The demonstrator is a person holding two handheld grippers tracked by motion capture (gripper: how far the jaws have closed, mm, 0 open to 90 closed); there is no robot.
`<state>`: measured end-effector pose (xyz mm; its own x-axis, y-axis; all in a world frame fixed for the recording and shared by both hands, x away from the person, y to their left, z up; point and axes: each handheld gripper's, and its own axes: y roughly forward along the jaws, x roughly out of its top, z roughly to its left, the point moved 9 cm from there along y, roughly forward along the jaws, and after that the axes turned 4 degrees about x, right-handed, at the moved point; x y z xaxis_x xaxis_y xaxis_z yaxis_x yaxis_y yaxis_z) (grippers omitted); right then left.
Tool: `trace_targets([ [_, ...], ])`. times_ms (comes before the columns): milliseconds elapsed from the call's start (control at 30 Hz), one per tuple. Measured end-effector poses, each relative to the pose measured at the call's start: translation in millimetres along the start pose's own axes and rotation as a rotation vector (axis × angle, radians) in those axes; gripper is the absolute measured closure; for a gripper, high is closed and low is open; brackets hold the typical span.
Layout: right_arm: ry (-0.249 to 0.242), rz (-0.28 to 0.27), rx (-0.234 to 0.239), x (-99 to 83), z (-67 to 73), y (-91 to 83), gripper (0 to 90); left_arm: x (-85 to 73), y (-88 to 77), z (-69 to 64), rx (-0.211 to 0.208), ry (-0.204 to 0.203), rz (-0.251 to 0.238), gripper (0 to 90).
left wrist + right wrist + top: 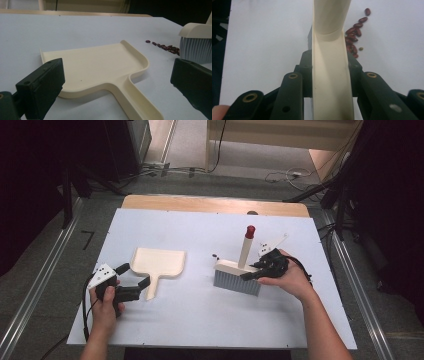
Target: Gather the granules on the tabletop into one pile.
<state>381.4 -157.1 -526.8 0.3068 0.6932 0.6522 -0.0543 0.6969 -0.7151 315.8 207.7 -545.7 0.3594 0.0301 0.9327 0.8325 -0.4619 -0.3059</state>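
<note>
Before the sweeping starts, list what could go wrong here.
1. The left claw is open around the dustpan handle, not clamped; a push from the brush could slide the pan away.
2. The red beans lie loose beside the bristles; a fast stroke may scatter them across the white table.
3. The right claw pinches only the brush's narrow head, so the brush might twist in the grip.

Grey floor (50,245) all around a white table (200,320) with a wooden edge (210,204) at the far side. Metal rails (37,285) along both sides. Loose cables (285,175) on the floor behind. Dark black drapes (30,180) left and right. Pale wooden furniture (280,135) at the back.
</note>
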Motion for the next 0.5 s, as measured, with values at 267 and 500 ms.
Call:
trace_targets([
  [267,0.052,-0.041,-0.06,5.6,-21.3,-4.7,65.0,-0.3,-0.2,-0.4,-0.002,0.004,0.002,0.0],
  [500,0.09,-0.06,-0.092,5.8,-32.9,-5.3,64.9,-0.2,0.1,-0.4,-0.002,0.003,0.002,0.0],
])
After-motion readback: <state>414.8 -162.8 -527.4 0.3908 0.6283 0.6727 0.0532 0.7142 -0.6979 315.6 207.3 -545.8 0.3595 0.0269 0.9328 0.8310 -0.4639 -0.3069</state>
